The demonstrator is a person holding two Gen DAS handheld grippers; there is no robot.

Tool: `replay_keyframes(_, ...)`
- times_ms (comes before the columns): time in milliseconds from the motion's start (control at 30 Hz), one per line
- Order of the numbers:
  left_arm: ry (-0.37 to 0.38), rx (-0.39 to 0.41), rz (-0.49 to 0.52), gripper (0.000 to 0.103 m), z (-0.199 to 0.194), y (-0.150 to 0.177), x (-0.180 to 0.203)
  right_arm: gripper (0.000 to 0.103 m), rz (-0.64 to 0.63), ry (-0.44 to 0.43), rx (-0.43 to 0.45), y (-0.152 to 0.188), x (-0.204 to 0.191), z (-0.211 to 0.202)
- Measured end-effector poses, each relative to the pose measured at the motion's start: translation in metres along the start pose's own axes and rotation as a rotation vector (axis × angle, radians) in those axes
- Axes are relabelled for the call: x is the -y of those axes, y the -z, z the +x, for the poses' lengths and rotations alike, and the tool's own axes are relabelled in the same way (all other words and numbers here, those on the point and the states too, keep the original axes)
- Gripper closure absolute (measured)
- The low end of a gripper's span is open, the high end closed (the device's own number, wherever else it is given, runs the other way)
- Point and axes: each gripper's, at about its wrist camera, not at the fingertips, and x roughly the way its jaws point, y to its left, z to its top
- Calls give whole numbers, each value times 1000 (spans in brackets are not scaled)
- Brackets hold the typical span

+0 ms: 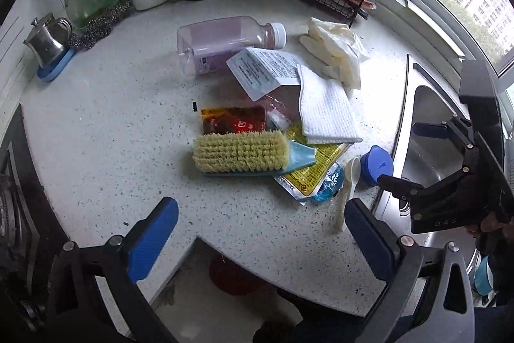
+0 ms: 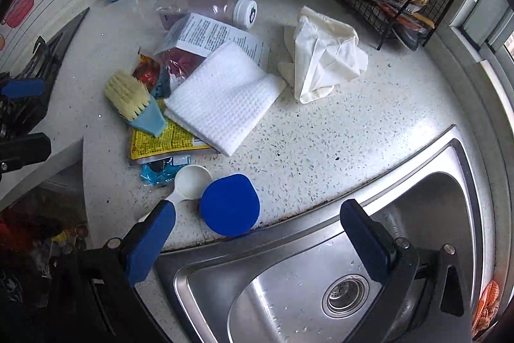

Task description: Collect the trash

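Right tool (image 2: 257, 233) gaping, empty; blue lid (image 2: 229, 204) between fingers, forward.

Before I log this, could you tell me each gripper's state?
Left gripper: open, holding nothing.
Right gripper: open, holding nothing.

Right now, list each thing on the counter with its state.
left gripper: open, empty
right gripper: open, empty
bottle: capped, on its side
scrub brush: bristles sideways
white cloth: folded
glove: crumpled
yellow packet: torn open
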Motion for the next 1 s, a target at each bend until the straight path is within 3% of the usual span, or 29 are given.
replay_keyframes(200, 1, -55, 12, 0, 22, -5, -7, 1, -54, -12, -70, 3, -4, 24)
replay_keyframes(300, 22, -59, 39, 0, 25, -8, -8, 12, -105, -12, -75, 5, -11, 26)
replay_keyframes(400, 46, -74, 85, 0, 31, -14, -10, 16, -134, -28, -57, 5, -15, 22)
replay_keyframes(633, 22, -106, 210, 0, 48, -28, -15, 60, -171, -47, -36, -1, -20, 8)
replay_keyframes(1000, 50, -145, 488, 0, 64, -49, -9, 60, -111, -89, -16, 4, 0, -12)
